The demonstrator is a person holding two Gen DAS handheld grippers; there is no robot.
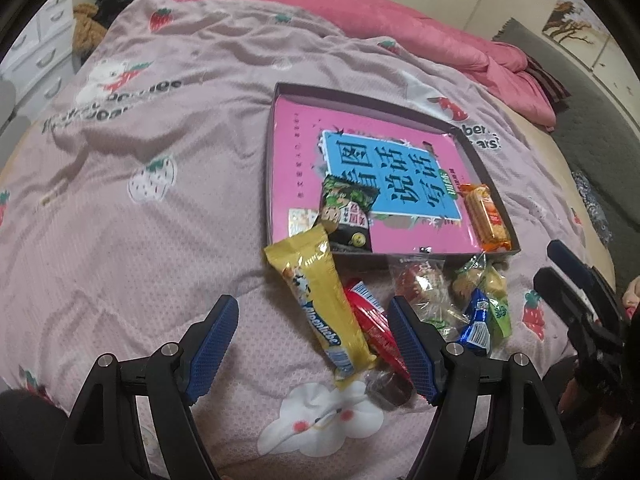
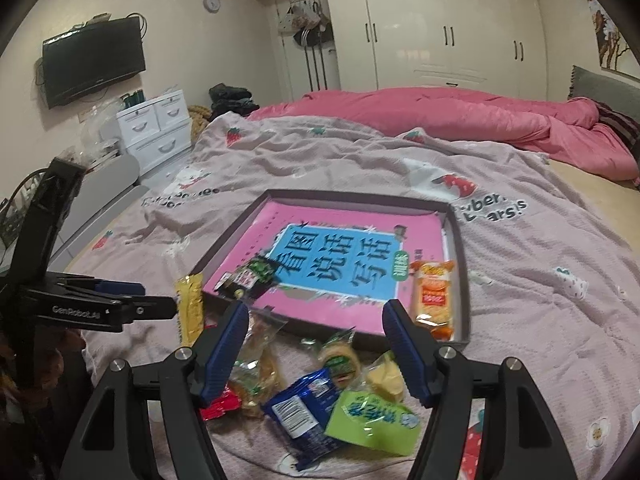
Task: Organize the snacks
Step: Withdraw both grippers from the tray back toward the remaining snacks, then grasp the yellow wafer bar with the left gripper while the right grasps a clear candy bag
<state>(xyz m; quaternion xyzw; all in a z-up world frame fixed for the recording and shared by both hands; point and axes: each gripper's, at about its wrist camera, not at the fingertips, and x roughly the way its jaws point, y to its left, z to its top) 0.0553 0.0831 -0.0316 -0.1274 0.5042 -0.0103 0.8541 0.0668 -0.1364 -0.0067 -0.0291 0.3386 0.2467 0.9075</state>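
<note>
Snack packets lie heaped on my pink bedspread just before a shallow tray; two packets, perhaps biscuits, sit inside it; my left gripper and right gripper hover spread, holding nothing.

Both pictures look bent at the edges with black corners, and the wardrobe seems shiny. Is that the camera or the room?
The camera: in both wrist views the fisheye lens curves straight lines, such as the tray rim, and darkens the corners. In the right wrist view the glossy wardrobe doors reflect room light as glare. Both views show soft, warm indoor light with faint shadows.
</note>
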